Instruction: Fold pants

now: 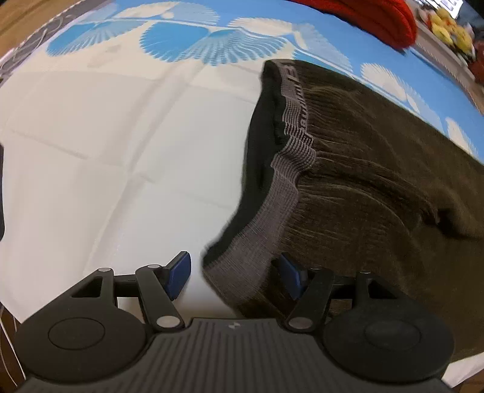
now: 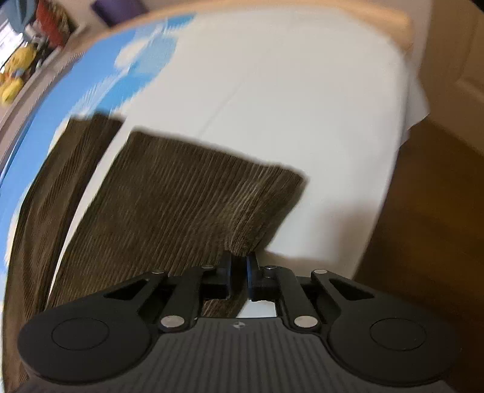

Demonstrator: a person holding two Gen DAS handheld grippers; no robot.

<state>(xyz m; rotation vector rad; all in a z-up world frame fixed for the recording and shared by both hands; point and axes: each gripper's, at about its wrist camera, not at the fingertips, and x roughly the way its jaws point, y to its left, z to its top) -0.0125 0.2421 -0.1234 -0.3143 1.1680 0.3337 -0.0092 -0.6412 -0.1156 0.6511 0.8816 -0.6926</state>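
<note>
The brown corduroy pants [image 1: 378, 169] lie on a white sheet [image 1: 90, 151] with a blue border of white fan shapes [image 1: 187, 39]. In the left wrist view the grey ribbed waistband [image 1: 290, 157] runs from the far middle down toward the near centre, its dark inner lining [image 1: 260, 151] turned open to the left, and the corduroy spreads off to the right.

The left gripper [image 1: 234, 275] is spread wide at the near corner of the waistband. Its right blue pad [image 1: 289, 275] lies against the fabric, while its left blue pad [image 1: 178, 278] stands apart over bare sheet; nothing is pinched.

In the right wrist view a pant leg [image 2: 181, 193] stretches up and left from the right gripper [image 2: 239, 269], which is clamped on the near corner of its hem. The far hem edge runs across the middle of the blurred frame. A second leg [image 2: 60, 169] lies to the left, a strip of sheet between the two.

At the far right of the left wrist view sits a red fabric item [image 1: 375, 18], with yellow objects [image 1: 450, 27] beyond it. A wooden floor [image 2: 429, 196] shows to the right of the sheet in the right wrist view.
</note>
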